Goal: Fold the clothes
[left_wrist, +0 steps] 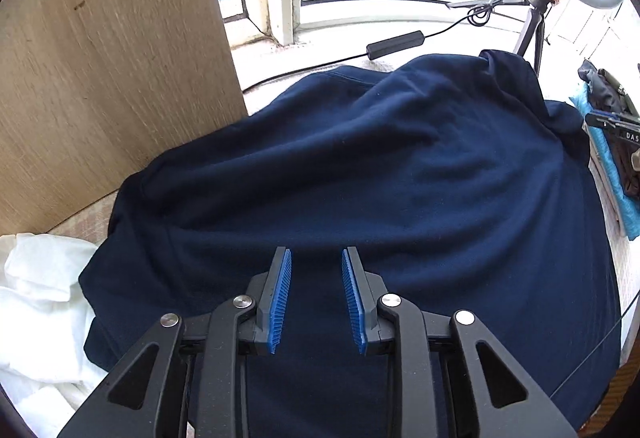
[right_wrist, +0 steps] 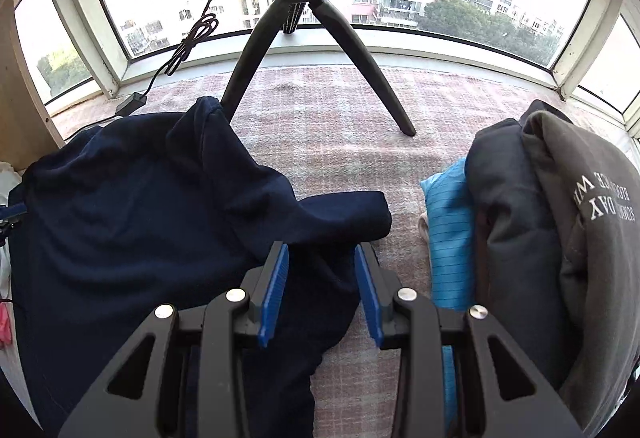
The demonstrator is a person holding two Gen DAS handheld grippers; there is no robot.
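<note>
A navy blue garment [left_wrist: 360, 177] lies spread and wrinkled over the pink checked blanket [right_wrist: 340, 125]. In the right wrist view the same navy garment [right_wrist: 140, 230] fills the left side, with one sleeve [right_wrist: 348, 213] flopped out to the right. My left gripper [left_wrist: 317, 258] hovers over the garment's near part, its blue pads apart with nothing pinched between them. Over the sleeve's lower edge stands my right gripper [right_wrist: 320, 258], also open; navy fabric shows below the gap, but the pads do not press on it.
A stack of folded clothes sits at the right: a grey top with white lettering [right_wrist: 592, 205], a dark grey piece [right_wrist: 512, 222] and a light blue one [right_wrist: 448, 230]. A black tripod [right_wrist: 296, 37] stands by the window. White cloth [left_wrist: 36, 298] and a wooden panel [left_wrist: 112, 69] are at the left.
</note>
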